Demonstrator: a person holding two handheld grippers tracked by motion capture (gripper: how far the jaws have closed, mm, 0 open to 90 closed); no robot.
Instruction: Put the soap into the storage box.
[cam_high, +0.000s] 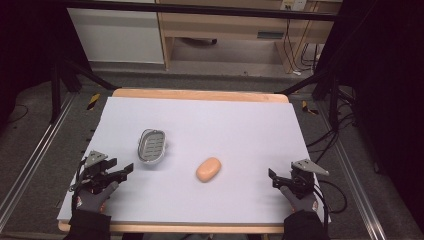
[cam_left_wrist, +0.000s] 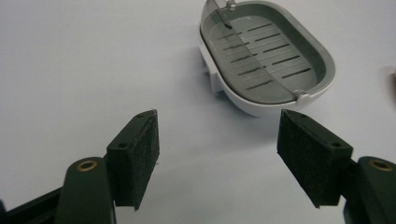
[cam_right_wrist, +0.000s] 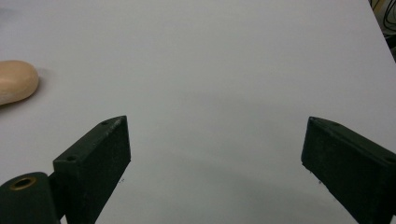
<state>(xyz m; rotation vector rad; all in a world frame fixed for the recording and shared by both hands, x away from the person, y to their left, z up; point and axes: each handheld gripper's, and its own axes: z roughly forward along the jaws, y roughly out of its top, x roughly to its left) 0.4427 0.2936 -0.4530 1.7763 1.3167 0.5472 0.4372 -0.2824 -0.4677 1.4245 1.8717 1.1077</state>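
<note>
We see a white-covered worktop (cam_high: 240, 130) with wooden edges, grey floor and a wooden desk (cam_high: 225, 25) beyond. A soap dish (cam_high: 151, 145) and peach soap (cam_high: 208, 169) lie mid-worktop, apart. Left gripper (cam_high: 120, 171) and right gripper (cam_high: 274, 177) hold fingers wide, empty.

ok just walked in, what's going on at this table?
Nothing is being handled yet. A person holds a gripper in each hand at the near edge of the white table. The left gripper is open, with the empty soap dish just ahead of its jaws. The right gripper is open too, over bare surface. A peach bar of soap lies loose near the middle, beside the dish and not in it. Looks like a starting position.
</note>
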